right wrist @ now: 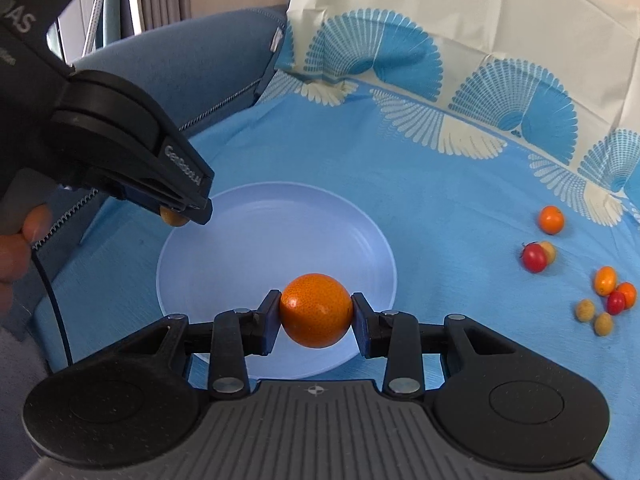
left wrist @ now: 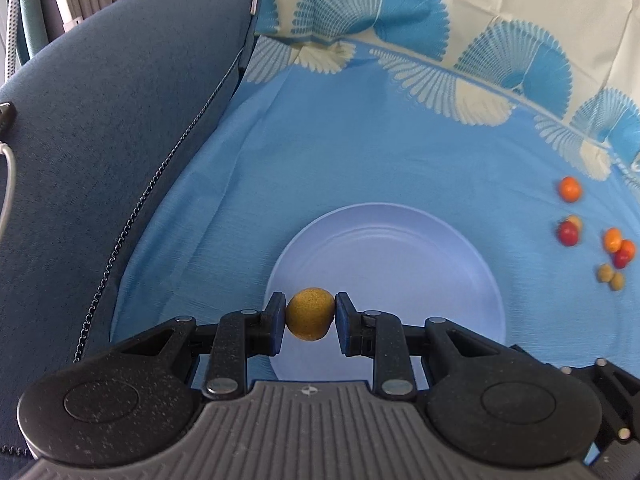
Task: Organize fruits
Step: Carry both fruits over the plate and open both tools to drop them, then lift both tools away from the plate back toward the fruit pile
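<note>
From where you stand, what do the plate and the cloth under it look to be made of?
The plate looks like smooth plastic or melamine, pale lilac with a soft sheen and faint moulded rings; ceramic can't be ruled out. The cloth looks like thin woven fabric, matte blue, with fine weave lines, creases and a printed fan border.

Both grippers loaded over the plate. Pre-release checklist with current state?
1. Left gripper shut on the yellow-brown fruit: ok.
2. Right gripper shut on the orange fruit: ok.
3. Plate free of fruit: ok.
4. Both fruits over the plate: ok for the right; the left sits near the rim, so cannot tell.
5. Height above the plate: cannot tell.
6. Loose fruits on the tablecloth, apart from the plate: ok.
</note>
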{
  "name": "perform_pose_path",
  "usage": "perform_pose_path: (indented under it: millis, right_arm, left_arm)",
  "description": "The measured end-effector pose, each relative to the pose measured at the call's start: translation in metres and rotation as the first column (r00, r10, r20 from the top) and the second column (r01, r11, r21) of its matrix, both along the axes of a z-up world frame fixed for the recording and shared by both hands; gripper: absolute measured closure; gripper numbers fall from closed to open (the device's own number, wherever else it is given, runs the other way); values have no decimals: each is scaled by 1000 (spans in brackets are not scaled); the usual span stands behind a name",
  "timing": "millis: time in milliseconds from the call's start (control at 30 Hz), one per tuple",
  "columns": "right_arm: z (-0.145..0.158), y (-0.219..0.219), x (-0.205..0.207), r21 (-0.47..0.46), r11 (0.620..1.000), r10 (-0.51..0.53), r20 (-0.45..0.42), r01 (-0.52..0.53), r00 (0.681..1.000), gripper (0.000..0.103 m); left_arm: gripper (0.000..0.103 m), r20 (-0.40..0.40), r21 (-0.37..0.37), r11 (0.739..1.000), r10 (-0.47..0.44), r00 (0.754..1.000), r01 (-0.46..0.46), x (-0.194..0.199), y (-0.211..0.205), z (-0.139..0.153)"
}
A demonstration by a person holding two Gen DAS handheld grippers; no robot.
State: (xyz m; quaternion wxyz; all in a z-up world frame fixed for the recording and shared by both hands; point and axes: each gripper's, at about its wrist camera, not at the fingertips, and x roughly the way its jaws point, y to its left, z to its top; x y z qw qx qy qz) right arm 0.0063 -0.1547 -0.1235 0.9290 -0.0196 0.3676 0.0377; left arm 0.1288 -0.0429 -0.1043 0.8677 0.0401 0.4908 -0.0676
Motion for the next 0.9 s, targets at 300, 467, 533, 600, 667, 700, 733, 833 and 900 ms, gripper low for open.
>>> perform_pose_path:
  millis: [300, 467, 533, 600, 667, 700, 733, 833, 900]
  right_arm:
    - [5, 1, 8, -16, 1000, 17, 40, -17, 999, 31]
    - [30, -4, -20, -58, 998, 22, 115, -15, 993, 8]
    - [41, -6, -39, -56, 998, 17, 133, -10, 991, 1]
    - [51, -7, -60, -41, 999, 17, 145, -11, 989, 1]
    - [61, -6, -81, -30, 1000, -1, 147, 6, 989, 1]
    - [64, -4, -90, -31, 999, -20, 145, 25, 989, 1]
    - [68, -2, -97, -38, 998, -41, 143, 47, 989, 1]
    - [79, 5, -119, -45, 995, -76, 169, 85, 983, 1]
    - [87, 6, -136, -40, 995, -85, 223, 96, 971, 1]
  left_arm:
    - [0, 93, -39, 999, -19, 995, 22, -10, 9, 11]
    - [0, 81, -44, 999, 6, 997, -3, -36, 24, 30]
    - [0, 74, -43, 999, 22, 997, -19, -54, 32, 39]
    - [0, 79, -50, 998, 39, 996, -35, -75, 43, 49]
    - [0, 90, -52, 998, 44, 995, -39, -95, 52, 60]
    - [0, 100, -50, 998, 43, 994, -38, -105, 55, 65]
    - [0, 113, -48, 998, 41, 993, -36, -113, 58, 70]
    - [0, 149, -51, 998, 31, 988, -24, -139, 64, 85]
    - [0, 169, -62, 998, 26, 985, -16, -151, 68, 93]
